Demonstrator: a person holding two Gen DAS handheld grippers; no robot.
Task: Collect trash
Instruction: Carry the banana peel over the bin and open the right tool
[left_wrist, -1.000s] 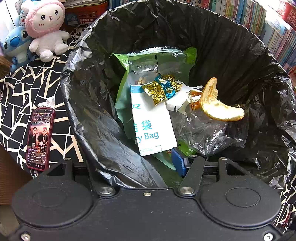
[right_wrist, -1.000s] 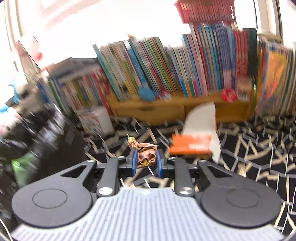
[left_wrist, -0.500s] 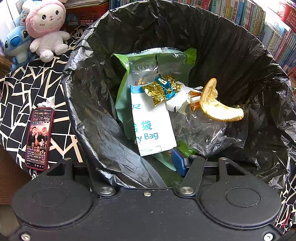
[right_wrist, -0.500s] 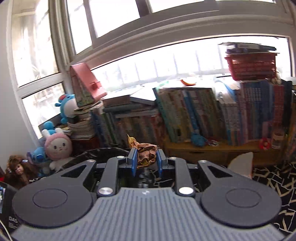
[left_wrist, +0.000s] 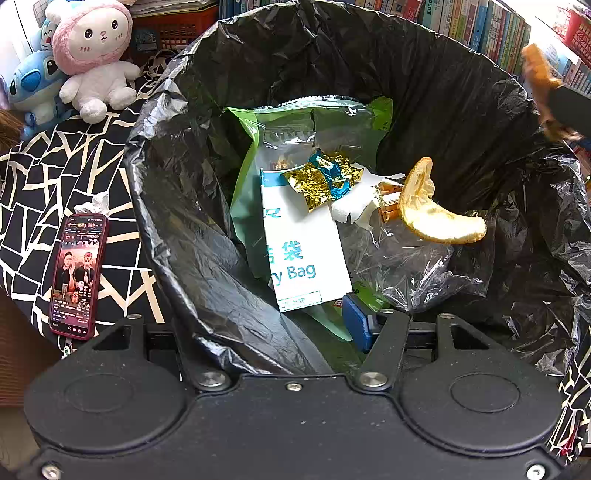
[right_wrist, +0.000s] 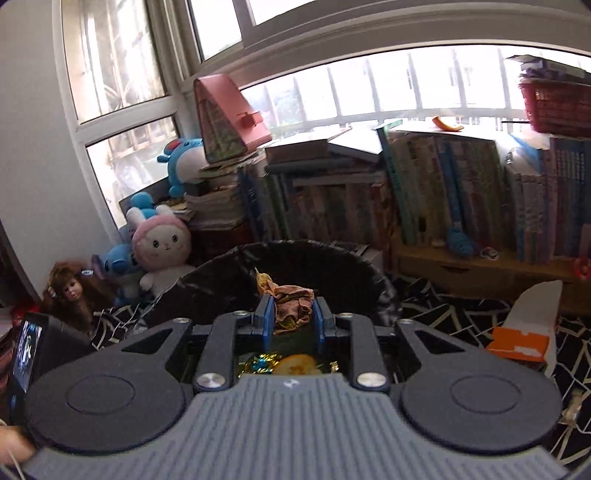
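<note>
bookshelves line a patterned floor. left gripper (left_wrist: 280, 325), spread, pinches the bag (left_wrist: 480, 85) rim at six o'clock, keeping it open. right gripper (right_wrist: 291, 314) hangs over it, jaws opening around a crumpled wrapper (right_wrist: 291, 297), likely to drop it in.

The left gripper (left_wrist: 277, 325) holds the near edge of the black trash bag (left_wrist: 177, 236); the plastic runs between its fingers, and one blue finger (left_wrist: 356, 325) is inside the bag. In the bag lie a green and white pouch (left_wrist: 303, 258), a gold foil wrapper (left_wrist: 321, 181) on top of it, a yellow peel (left_wrist: 432, 214) and clear plastic film (left_wrist: 402, 266). Left of the bag, a phone (left_wrist: 77, 273) lies on a black and white patterned cloth (left_wrist: 40, 184). Behind it sits a pink plush rabbit (left_wrist: 94, 55). At the right edge of the bag a brownish scrap (left_wrist: 539, 77) shows.
</note>
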